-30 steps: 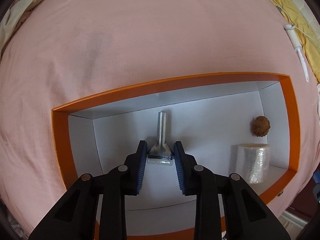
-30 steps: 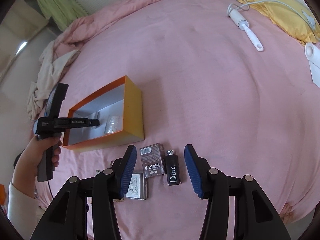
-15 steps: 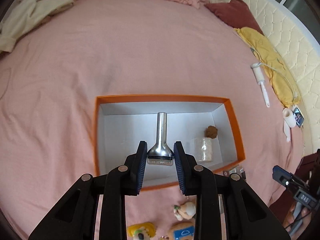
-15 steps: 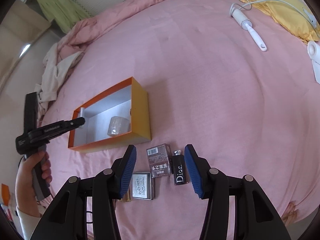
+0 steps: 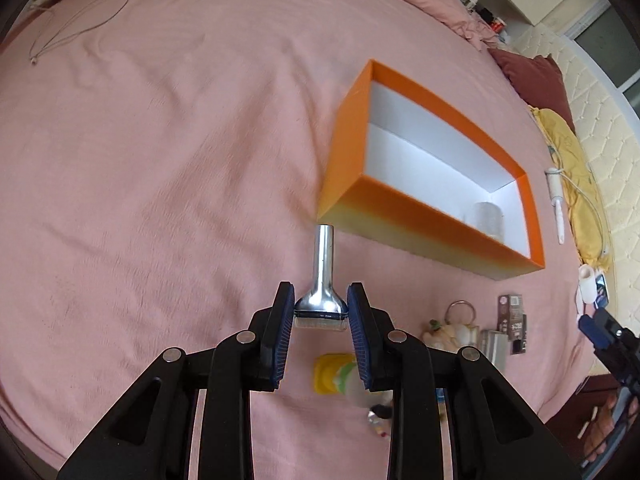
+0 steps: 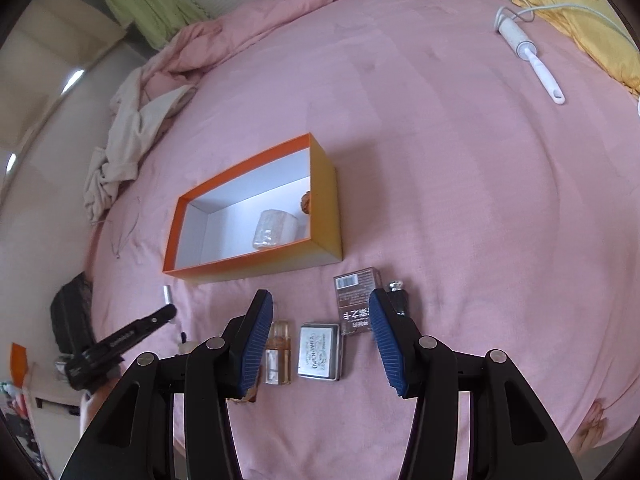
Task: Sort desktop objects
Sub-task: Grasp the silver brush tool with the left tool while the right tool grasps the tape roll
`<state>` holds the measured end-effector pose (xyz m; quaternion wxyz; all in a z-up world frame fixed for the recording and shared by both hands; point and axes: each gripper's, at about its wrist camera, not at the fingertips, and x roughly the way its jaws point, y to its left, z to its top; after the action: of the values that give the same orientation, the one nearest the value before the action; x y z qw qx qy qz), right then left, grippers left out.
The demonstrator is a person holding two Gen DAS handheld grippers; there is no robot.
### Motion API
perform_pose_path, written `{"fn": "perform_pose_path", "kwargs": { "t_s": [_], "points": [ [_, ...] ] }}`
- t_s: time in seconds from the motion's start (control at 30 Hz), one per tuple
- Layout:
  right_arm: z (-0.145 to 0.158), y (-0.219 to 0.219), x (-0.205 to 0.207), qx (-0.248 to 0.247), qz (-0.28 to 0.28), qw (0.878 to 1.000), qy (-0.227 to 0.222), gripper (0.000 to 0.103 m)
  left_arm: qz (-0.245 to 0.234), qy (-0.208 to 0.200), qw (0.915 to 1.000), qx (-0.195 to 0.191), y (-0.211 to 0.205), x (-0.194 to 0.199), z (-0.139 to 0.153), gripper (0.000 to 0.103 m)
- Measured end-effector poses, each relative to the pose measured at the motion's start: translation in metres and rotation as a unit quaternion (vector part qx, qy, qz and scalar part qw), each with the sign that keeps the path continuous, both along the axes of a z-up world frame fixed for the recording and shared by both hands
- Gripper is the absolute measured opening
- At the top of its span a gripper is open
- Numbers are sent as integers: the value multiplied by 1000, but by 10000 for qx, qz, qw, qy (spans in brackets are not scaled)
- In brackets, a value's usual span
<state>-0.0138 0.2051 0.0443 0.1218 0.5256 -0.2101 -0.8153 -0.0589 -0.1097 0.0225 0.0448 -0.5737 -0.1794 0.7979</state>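
Note:
My left gripper (image 5: pixel 320 314) is shut on the wide head of a silver razor (image 5: pixel 323 268), whose handle points away from me. It hangs over the pink bedcover, just outside the near left corner of the orange box (image 5: pixel 404 216). In the right wrist view the same left gripper (image 6: pixel 132 332) sits left of the orange box (image 6: pixel 320 216). That box holds a clear roll (image 6: pixel 276 228) and a brown ball (image 6: pixel 306 202). My right gripper (image 6: pixel 320 308) stands open above a metal tin (image 6: pixel 320 352), between a small perfume bottle (image 6: pixel 278 354) and a brown pack (image 6: pixel 358 300).
A black lipstick (image 6: pixel 398 300) lies beside the brown pack. A keychain figure (image 5: pixel 452 330) and a yellow item (image 5: pixel 332 368) lie near my left fingers. A white lint roller (image 6: pixel 532 54) and yellow cloth are far right, crumpled cream cloth (image 6: pixel 124 136) far left.
My left gripper has swung away from above the box's inside to the bedcover beside its corner, rolling as it went, with the razor still held. The right gripper has hardly moved.

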Motion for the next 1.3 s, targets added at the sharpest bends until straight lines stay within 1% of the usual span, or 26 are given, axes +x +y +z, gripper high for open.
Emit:
{"fn": "perform_pose_path", "kwargs": {
  "t_s": [0.03,0.1,0.17,0.23,0.33,0.4,0.43,0.47,0.53,0.57,0.67,0.7,0.77,0.83,0.97,1.03,1.1,1.13,1.17,1.2,1.3],
  "points": [
    [1,-1,0,-65,22,10000,22,50,71,-68,9999,57,-2,3,-8,29],
    [-1,-3,-3,-242,21,9997,34,51,245,-219,9990,306,-10,7,-24,31],
    [-6,-4,-7,-502,-43,9987,-11,56,409,-186,9969,640,-16,8,-29,37],
    [-13,-8,-11,-736,-90,9972,-97,56,480,-187,9955,801,-21,8,-29,37],
    [-22,-23,-16,-631,-77,9977,-217,56,411,-195,9967,668,-16,6,-26,37],
    [-25,-34,-20,-539,-55,9982,-267,56,401,-109,9973,605,-11,7,-26,40],
    [-25,-39,-22,-507,-34,9983,-290,57,398,-22,9968,698,-10,8,-26,50],
    [-25,-45,-25,-450,-5,9985,-318,60,386,83,9955,861,-10,10,-27,68],
    [-21,-57,-33,-302,63,9991,-296,62,338,258,9931,1091,-7,11,-27,82],
    [-19,-64,-39,-233,100,9993,-268,62,306,322,9926,1131,-6,12,-27,82],
    [-13,-83,-62,-15,211,9995,-224,62,191,371,9961,780,4,15,-24,83],
    [-12,-89,-71,95,257,9993,-236,62,211,401,9961,753,5,16,-24,84],
    [-12,-101,-88,269,373,9985,-300,62,301,467,9950,824,3,18,-24,87],
    [-15,-113,-103,444,477,9973,-347,62,387,492,9939,907,1,20,-25,87],
    [-36,-131,-127,789,551,9932,-653,62,367,433,9943,905,0,17,-25,87],
    [-51,-138,-133,1313,517,9861,-873,62,376,437,9941,918,2,16,-24,87],
    [-69,-141,-140,1497,528,9807,-1145,62,404,458,9936,948,3,16,-24,87],
    [-79,-143,-143,1595,530,9775,-1275,64,417,467,9934,956,4,15,-24,87],
    [-87,-146,-145,1736,526,9739,-1364,70,419,472,9934,954,5,14,-24,87],
    [-91,-149,-145,1937,551,9700,-1359,74,411,473,9936,942,5,15,-24,87],
    [-99,-166,-142,2638,767,9552,-1098,75,389,471,9940,909,4,17,-24,88]
  ]
}}
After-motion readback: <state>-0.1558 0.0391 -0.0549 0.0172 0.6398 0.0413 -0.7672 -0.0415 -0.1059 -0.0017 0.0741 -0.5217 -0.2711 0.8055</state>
